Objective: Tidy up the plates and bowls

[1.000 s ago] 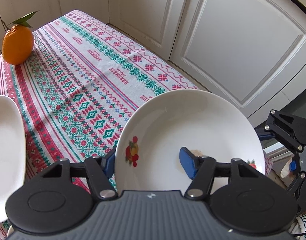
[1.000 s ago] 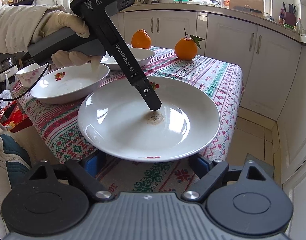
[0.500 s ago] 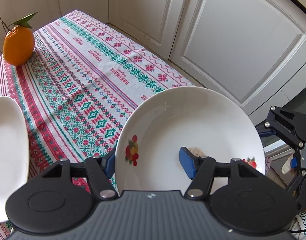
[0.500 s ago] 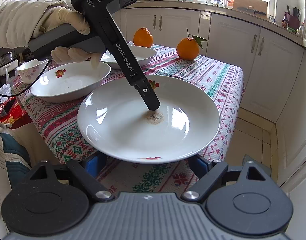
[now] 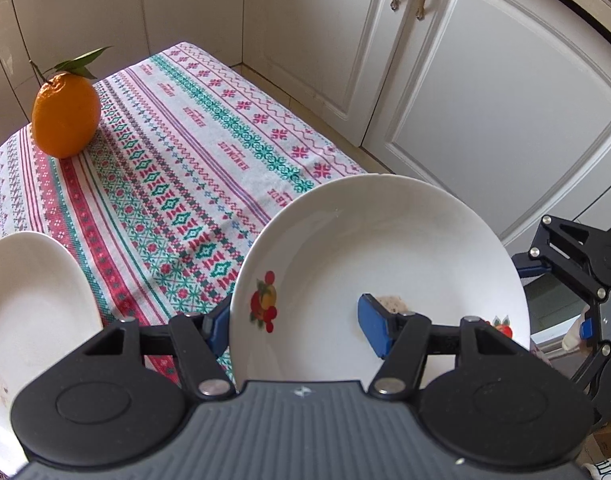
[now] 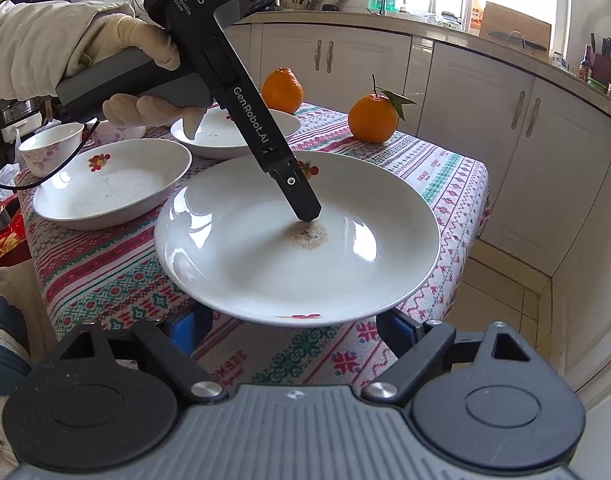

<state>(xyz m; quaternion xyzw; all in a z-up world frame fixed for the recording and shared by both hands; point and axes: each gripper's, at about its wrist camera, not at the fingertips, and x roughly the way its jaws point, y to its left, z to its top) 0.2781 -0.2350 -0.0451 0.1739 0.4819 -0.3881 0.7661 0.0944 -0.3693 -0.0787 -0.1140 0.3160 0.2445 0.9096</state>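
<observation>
Above the patterned tablecloth (image 6: 105,264), a white plate (image 6: 265,264) with a brown stain hangs clamped at its rim by the left gripper (image 5: 293,324), one pad inside, one beneath. Below its near edge, the right gripper (image 6: 289,332) stands wide, gripping nothing. Two more plates (image 6: 109,188) and oranges (image 6: 372,119) sit behind.

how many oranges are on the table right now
2. One leafy orange stands on the tablecloth by the far right edge; the other orange stands behind the farthest plate. More could be hidden behind the left gripper.
</observation>
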